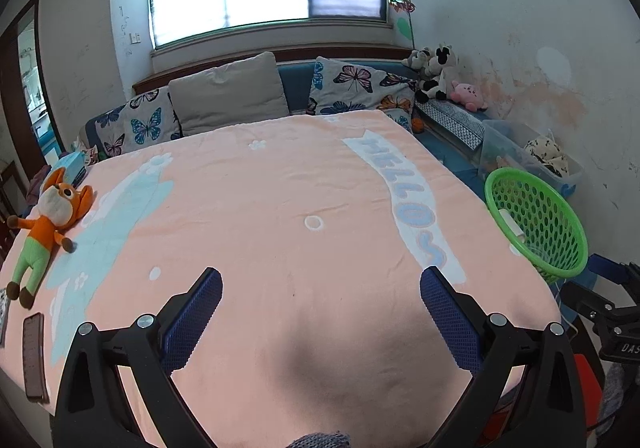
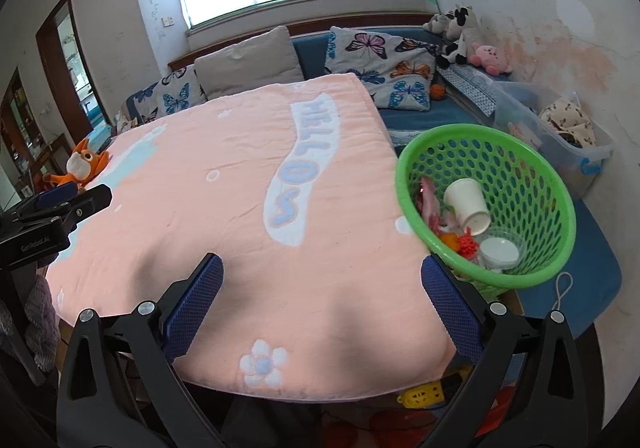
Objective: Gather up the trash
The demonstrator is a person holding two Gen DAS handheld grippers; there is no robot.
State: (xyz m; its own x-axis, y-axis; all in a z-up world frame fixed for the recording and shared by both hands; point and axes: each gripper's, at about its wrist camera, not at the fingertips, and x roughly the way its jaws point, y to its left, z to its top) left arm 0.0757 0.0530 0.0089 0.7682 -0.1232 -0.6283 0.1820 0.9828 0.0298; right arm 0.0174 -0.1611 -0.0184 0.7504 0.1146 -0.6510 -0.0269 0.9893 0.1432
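A green perforated basket (image 2: 532, 168) stands at the table's right edge; it also shows in the left wrist view (image 1: 560, 224). Inside it lie a white paper cup (image 2: 468, 202), a clear plastic lid (image 2: 500, 248), a pink wrapper (image 2: 428, 200) and orange scraps (image 2: 464, 244). My left gripper (image 1: 320, 284) is open and empty above the pink blanket (image 1: 260, 216). My right gripper (image 2: 320, 280) is open and empty over the blanket's near edge, just left of the basket. The left gripper also shows at the left edge of the right wrist view (image 2: 60, 204).
An orange fox plush (image 1: 48, 216) and a dark phone (image 1: 34, 356) lie at the table's left side. Behind the table is a blue sofa with butterfly cushions (image 1: 360, 88). A clear storage bin (image 1: 532, 156) stands right of the basket.
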